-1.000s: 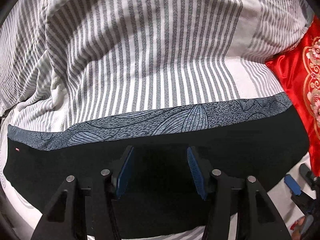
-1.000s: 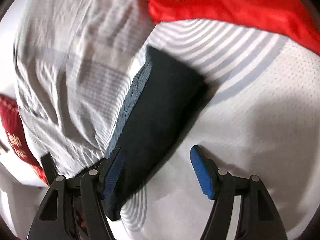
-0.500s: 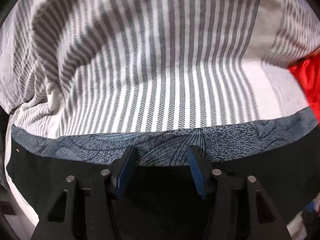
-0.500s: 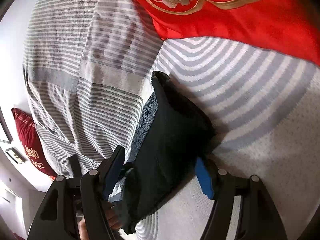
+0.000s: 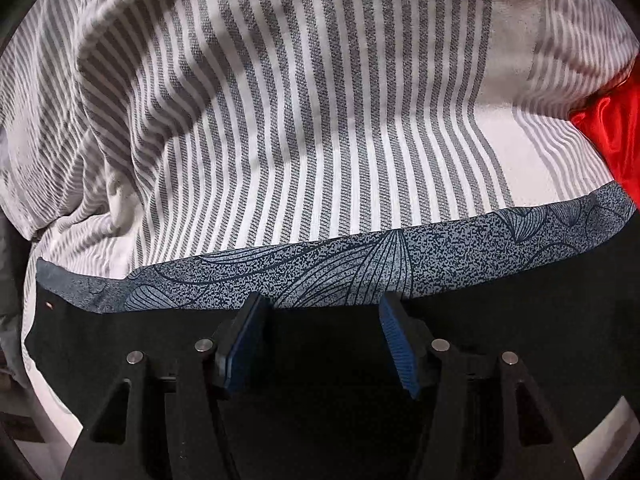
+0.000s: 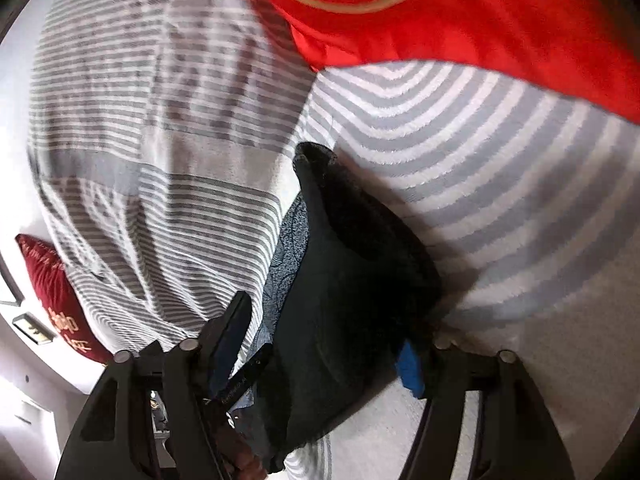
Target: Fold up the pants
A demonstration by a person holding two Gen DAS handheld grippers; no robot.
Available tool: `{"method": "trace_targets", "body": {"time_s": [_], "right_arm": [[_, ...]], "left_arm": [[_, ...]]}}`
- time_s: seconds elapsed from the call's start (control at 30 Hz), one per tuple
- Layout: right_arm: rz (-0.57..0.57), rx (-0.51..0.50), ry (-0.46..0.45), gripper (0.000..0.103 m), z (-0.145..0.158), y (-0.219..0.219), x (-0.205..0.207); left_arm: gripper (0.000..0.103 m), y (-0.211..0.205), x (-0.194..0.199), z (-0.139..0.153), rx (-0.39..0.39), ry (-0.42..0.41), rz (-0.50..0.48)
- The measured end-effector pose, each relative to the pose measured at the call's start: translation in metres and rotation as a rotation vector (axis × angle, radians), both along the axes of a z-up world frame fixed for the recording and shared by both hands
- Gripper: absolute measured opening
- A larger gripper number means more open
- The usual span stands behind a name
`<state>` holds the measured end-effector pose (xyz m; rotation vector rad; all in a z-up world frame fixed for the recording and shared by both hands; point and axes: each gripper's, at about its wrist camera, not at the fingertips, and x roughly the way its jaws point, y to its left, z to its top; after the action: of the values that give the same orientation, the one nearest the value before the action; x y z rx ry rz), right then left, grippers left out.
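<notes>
Counting: one pair of black pants (image 5: pixel 500 332) with a patterned blue band, folded, lying on the striped bedspread (image 5: pixel 320 120); two red cushions (satin one (image 6: pixel 500 20), darker one (image 6: pixel 60 300)). Left gripper (image 5: pixel 324 340) spread wide above the pants' banded edge, nothing between the pads. Right gripper (image 6: pixel 320 352) also wide, straddling the pants' end. Bare bedspread lies beyond the band.

Black pants (image 5: pixel 500 320) with blue leaf-print band, grey-striped white bedspread (image 5: pixel 320 120), red cushion (image 6: pixel 500 20).
</notes>
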<state>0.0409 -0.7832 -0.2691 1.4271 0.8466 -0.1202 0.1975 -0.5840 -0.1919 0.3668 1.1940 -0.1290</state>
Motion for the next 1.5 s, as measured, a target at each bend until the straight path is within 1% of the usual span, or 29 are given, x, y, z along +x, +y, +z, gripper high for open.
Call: {"method": "trace_targets", "body": {"time_s": [0.03, 0.07, 0.13, 0.27, 0.37, 0.43, 0.5, 0.57, 0.63, 0.67, 0.7, 0.73, 0.77, 0.8, 0.87, 0.9, 0.93, 1.0, 1.1, 1.2, 1.23, 1.27, 1.33, 1.4, 1.5], "right_arm": [[0.004, 0.036, 0.011, 0.016, -0.006, 0.0, 0.002], [-0.01, 0.093, 0.012, 0.013, -0.014, -0.001, 0.001], [-0.04, 0.156, -0.013, 0.013, -0.018, -0.002, -0.003], [-0.018, 0.183, -0.104, 0.013, 0.002, 0.003, 0.001], [0.03, 0.178, -0.162, 0.013, 0.021, 0.009, 0.013], [0.061, 0.161, -0.185, 0.013, 0.035, 0.014, 0.019], [0.075, 0.154, -0.197, 0.013, 0.044, 0.016, 0.023], [0.094, 0.143, -0.205, 0.013, 0.05, 0.02, 0.027], [0.104, 0.14, -0.211, 0.013, 0.054, 0.022, 0.029], [0.107, 0.141, -0.213, 0.013, 0.055, 0.024, 0.03], [0.115, 0.138, -0.206, 0.013, 0.056, 0.026, 0.032], [0.118, 0.139, -0.208, 0.013, 0.056, 0.028, 0.033], [0.118, 0.144, -0.213, 0.013, 0.058, 0.029, 0.035], [0.123, 0.141, -0.217, 0.013, 0.061, 0.031, 0.037], [0.133, 0.139, -0.231, 0.013, 0.066, 0.035, 0.038], [0.14, 0.136, -0.236, 0.013, 0.068, 0.037, 0.04], [0.148, 0.13, -0.239, 0.013, 0.071, 0.039, 0.04], [0.166, 0.118, -0.245, 0.013, 0.078, 0.044, 0.044], [0.196, 0.095, -0.25, 0.013, 0.088, 0.055, 0.05], [0.233, 0.068, -0.25, 0.013, 0.098, 0.071, 0.059], [0.248, 0.054, -0.249, 0.013, 0.102, 0.078, 0.063], [0.267, 0.037, -0.25, 0.013, 0.107, 0.085, 0.067], [0.314, -0.003, -0.252, 0.013, 0.117, 0.104, 0.076], [0.361, -0.042, -0.247, 0.013, 0.124, 0.126, 0.087], [0.424, -0.104, -0.23, 0.013, 0.129, 0.16, 0.102]], "left_arm": [[0.061, 0.001, -0.001, 0.0, -0.003, -0.003, 0.003], [0.061, 0.001, -0.001, 0.0, -0.004, -0.008, 0.002], [0.061, 0.0, -0.002, 0.002, -0.002, -0.015, -0.012], [0.061, 0.001, -0.006, 0.001, -0.016, -0.028, -0.025], [0.061, 0.002, -0.006, 0.002, -0.02, -0.022, -0.028], [0.061, 0.004, 0.001, 0.008, -0.035, 0.01, -0.013], [0.061, 0.012, 0.01, 0.021, -0.084, -0.02, 0.036], [0.061, 0.015, 0.021, 0.023, -0.096, -0.028, 0.058], [0.061, 0.012, 0.032, 0.01, -0.078, 0.019, 0.063], [0.061, 0.008, 0.036, -0.003, -0.056, 0.065, 0.053], [0.061, 0.004, 0.036, -0.01, -0.037, 0.053, 0.036], [0.061, 0.0, 0.032, -0.008, -0.019, -0.007, 0.008], [0.061, -0.004, 0.03, -0.009, 0.008, -0.014, -0.016], [0.061, -0.005, 0.028, -0.005, 0.013, -0.024, -0.027], [0.061, 0.006, 0.029, 0.002, -0.064, 0.013, -0.001], [0.061, 0.017, 0.029, 0.009, -0.119, 0.033, 0.032], [0.061, 0.025, 0.028, 0.014, -0.138, 0.033, 0.055], [0.061, 0.044, 0.022, 0.026, -0.153, 0.014, 0.091], [0.061, 0.062, 0.008, 0.033, -0.162, 0.011, 0.098], [0.061, 0.069, -0.005, 0.014, -0.122, 0.062, 0.051], [0.061, 0.073, -0.01, 0.009, -0.128, 0.073, 0.045], [0.061, 0.077, -0.014, 0.01, -0.145, 0.066, 0.051], [0.061, 0.091, -0.019, 0.017, -0.174, 0.067, 0.089], [0.061, 0.116, -0.022, 0.027, -0.198, 0.053, 0.147], [0.061, 0.154, -0.026, 0.038, -0.199, 0.037, 0.213]]}}
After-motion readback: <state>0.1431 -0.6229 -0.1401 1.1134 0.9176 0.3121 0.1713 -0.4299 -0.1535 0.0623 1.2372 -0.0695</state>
